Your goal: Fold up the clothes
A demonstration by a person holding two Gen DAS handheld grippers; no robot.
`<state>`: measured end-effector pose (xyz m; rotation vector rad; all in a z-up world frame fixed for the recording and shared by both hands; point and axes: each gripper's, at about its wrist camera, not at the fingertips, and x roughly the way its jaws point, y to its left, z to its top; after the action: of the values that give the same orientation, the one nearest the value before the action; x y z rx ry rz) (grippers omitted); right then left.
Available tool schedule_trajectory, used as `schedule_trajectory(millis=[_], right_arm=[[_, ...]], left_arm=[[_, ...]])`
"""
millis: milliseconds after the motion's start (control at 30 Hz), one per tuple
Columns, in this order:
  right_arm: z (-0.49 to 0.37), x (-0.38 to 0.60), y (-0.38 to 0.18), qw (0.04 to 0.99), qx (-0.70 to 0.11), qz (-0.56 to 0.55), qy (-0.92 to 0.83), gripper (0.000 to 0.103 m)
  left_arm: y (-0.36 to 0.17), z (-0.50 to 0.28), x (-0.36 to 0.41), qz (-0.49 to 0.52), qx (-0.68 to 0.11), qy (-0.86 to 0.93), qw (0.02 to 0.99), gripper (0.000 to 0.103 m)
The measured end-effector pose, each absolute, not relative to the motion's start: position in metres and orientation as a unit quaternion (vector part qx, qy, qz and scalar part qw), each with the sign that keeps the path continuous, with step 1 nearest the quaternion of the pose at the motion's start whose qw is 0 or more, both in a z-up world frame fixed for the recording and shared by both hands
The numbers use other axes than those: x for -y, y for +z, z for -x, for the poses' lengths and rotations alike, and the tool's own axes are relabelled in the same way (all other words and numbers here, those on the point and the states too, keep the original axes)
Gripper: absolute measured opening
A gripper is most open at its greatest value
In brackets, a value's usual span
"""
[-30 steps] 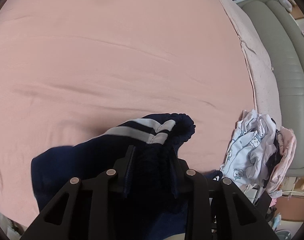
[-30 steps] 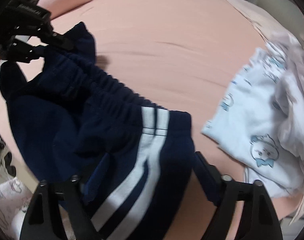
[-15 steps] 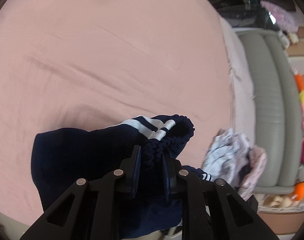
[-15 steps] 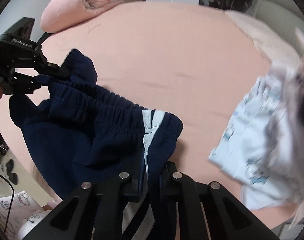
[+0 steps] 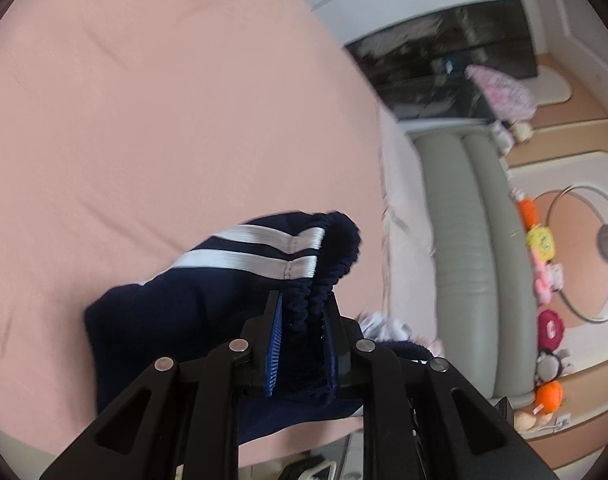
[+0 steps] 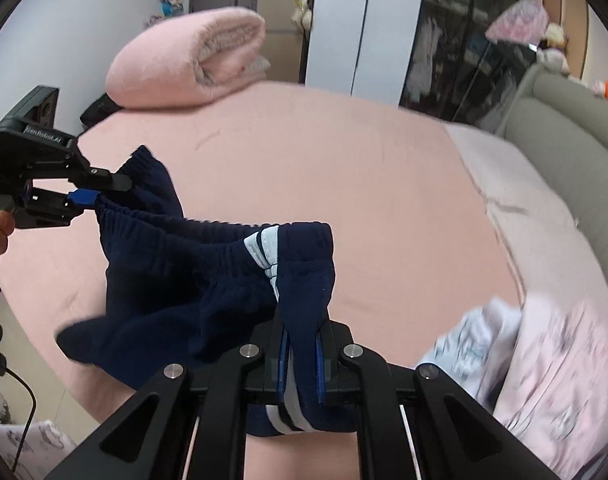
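Navy shorts (image 6: pixel 208 276) are hanging above the pink bed (image 6: pixel 344 184), waistband pinched by the left claw (image 6: pixel 90 196) at nine o'clock and the right claw (image 6: pixel 300 356) at six; bunched elastic is probably risking slipping free.

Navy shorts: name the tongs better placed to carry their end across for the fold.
Left, probably. The left tongs pinch the navy shorts at the elastic waistband corner, over open pink bedsheet. The right tongs grip the striped side, near the clothes pile.
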<state>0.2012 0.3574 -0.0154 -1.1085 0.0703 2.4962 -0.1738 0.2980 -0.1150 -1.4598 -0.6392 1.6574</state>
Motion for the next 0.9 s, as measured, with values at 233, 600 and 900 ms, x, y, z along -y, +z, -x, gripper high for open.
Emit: schedule_trajectory(millis=[233, 600, 900], right_arm=[[-0.099, -0.366, 0.030, 0.219, 0.039, 0.348, 0.911, 0.008], [-0.010, -0.397, 0.073, 0.235, 0.099, 0.285, 0.924, 0.008], [-0.003, -0.417, 0.055, 0.226, 0.074, 0.313, 0.919, 0.008]], left_arm=[[-0.077, 0.194, -0.279, 0.476, 0.291, 0.705, 0.439, 0.016], [-0.072, 0.216, -0.274, 0.362, 0.309, 0.753, 0.454, 0.016], [-0.090, 0.219, -0.241, 0.384, 0.305, 0.739, 0.462, 0.016]])
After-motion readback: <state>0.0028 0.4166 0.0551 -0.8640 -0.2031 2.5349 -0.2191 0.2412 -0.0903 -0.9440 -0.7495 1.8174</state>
